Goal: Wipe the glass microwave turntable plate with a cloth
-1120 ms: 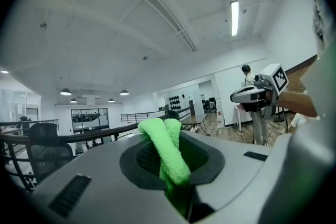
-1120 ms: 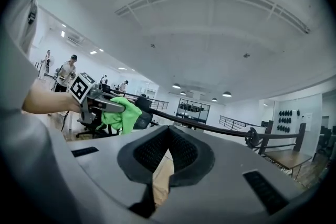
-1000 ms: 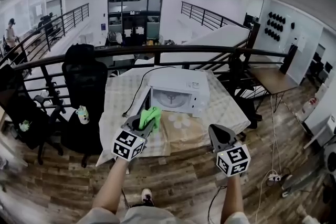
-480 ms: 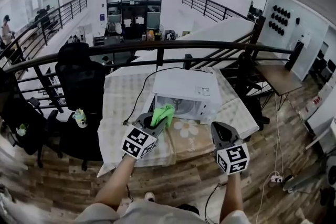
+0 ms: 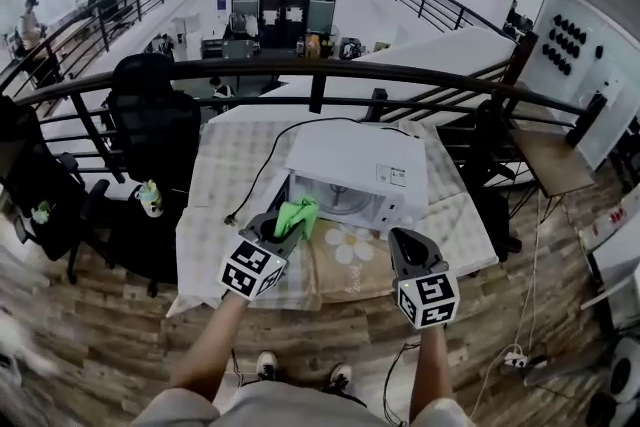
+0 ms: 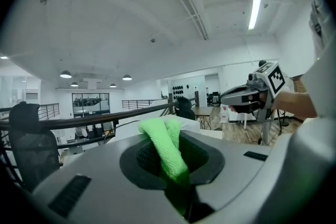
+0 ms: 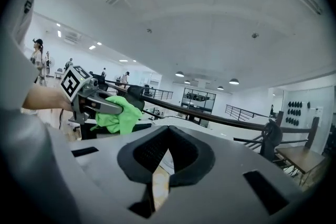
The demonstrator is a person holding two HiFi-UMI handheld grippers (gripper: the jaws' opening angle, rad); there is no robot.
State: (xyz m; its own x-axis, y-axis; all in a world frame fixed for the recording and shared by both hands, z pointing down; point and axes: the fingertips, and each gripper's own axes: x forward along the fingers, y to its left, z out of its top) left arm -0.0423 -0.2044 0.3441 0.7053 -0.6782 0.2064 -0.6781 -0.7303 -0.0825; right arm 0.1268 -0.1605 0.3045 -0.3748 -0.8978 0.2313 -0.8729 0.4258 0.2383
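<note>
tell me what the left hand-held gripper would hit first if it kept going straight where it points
Probably the open microwave: the left hand-held gripper, shut on the green cloth, aims into its cavity toward the glass turntable plate. Depth is unclear.

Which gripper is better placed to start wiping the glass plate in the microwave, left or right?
Left, probably. The left gripper holds the green cloth close in front of the open white microwave, where the round glass turntable plate sits. The right gripper is shut and holds nothing.
</note>
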